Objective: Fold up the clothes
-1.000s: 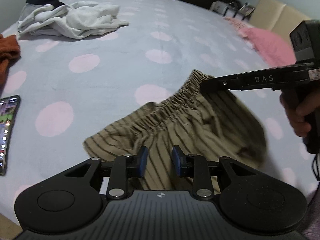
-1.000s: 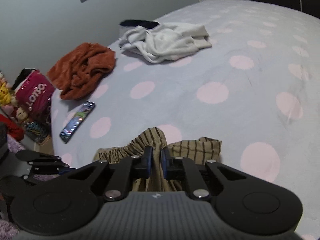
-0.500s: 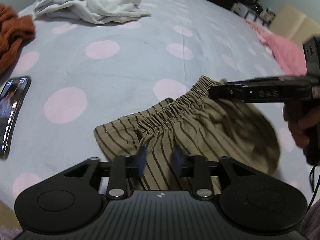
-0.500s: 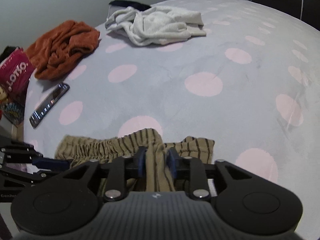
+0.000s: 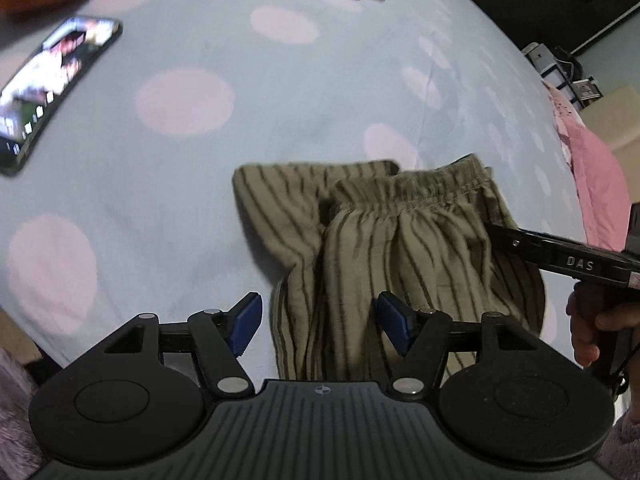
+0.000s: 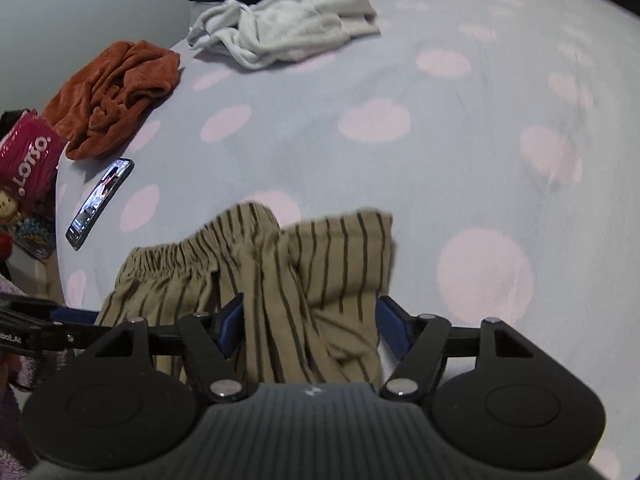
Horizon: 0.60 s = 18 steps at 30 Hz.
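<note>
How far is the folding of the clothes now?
Done: the striped shorts lie doubled over on the bed. In hand: nothing; left gripper and right gripper are opening, cloth loose between. Left: the white garment and orange garment, still crumpled.

Your left gripper (image 5: 320, 322) sits low in its frame, jaws opening; your right gripper (image 6: 310, 326) likewise, opening, its hand (image 5: 596, 332) at right edge.
</note>
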Each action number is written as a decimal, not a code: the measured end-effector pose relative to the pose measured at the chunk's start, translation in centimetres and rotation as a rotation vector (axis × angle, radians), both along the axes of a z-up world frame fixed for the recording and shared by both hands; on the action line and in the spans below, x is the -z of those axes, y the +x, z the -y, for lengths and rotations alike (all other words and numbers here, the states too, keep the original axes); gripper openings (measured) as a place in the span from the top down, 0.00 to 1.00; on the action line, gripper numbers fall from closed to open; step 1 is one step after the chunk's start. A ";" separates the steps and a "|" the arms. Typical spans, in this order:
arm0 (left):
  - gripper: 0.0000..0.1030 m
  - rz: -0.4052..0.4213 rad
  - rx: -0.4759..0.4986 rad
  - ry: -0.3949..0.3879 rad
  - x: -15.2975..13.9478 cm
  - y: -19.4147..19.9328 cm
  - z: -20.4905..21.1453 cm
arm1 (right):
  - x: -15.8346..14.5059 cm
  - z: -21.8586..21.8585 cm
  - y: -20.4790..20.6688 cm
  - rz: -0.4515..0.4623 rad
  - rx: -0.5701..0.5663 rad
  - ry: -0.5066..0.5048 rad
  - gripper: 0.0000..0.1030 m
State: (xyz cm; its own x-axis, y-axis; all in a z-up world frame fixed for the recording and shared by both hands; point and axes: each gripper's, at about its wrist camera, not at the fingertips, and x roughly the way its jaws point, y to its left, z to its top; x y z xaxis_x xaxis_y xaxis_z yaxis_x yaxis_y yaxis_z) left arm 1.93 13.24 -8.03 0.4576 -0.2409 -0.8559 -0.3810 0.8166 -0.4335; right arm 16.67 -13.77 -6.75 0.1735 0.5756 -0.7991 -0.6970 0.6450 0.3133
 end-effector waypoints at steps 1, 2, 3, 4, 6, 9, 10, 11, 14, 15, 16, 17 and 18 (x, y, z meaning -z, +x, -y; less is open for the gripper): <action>0.40 -0.001 -0.001 -0.004 0.3 0.1 0.0 | 0.4 0.1 0.0 -0.016 0.008 0.004 0.31; 0.40 0.005 0.003 0.000 0.5 0.3 0.1 | 0.7 0.1 0.1 -0.029 0.016 0.006 0.31; 0.40 0.010 0.009 0.007 0.5 0.5 0.3 | 1.1 0.1 0.1 -0.042 0.024 0.009 0.31; 0.40 0.013 0.014 0.015 0.5 0.7 0.4 | 1.4 0.1 0.1 -0.046 0.029 0.010 0.31; 0.40 0.013 0.018 0.024 0.7 1.0 0.5 | 1.6 -0.1 -0.1 -0.042 0.028 0.006 0.32; 0.40 0.011 0.028 0.044 0.7 1.3 0.9 | 1.8 -0.6 -0.5 -0.037 0.020 0.002 0.40; 0.42 0.012 0.033 0.054 0.6 1.4 1.0 | 1.8 -0.8 -0.7 -0.032 0.014 -0.002 0.44; 0.45 0.014 0.037 0.064 0.5 1.5 1.1 | 1.7 -1.0 -0.9 -0.024 0.007 -0.008 0.50; 0.56 0.018 0.052 0.091 0.3 1.5 1.4 | 1.7 -1.3 -1.1 -0.019 -0.006 -0.009 0.66; 0.57 0.020 0.057 0.100 0.2 1.5 1.5 | 1.6 -1.4 -1.2 -0.021 -0.008 -0.005 0.69; 0.62 0.023 0.064 0.108 0.1 1.4 1.6 | 1.6 -1.4 -1.3 -0.023 -0.009 -0.001 0.74; 0.70 0.029 0.073 0.114 0.0 1.3 1.7 | 1.5 -1.4 -1.4 -0.022 -0.011 0.002 0.76; 0.75 0.034 0.082 0.120 -0.2 1.3 1.8 | 1.4 -1.5 -1.5 -0.018 -0.014 0.003 0.78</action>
State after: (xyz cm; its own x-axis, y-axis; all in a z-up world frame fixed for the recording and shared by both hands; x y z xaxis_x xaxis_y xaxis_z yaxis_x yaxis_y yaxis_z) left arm 3.19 11.45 -7.88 0.4699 -0.1754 -0.8651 -0.2978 0.8911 -0.3425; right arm 15.12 -12.31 -8.19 0.1507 0.5804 -0.8003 -0.7000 0.6342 0.3282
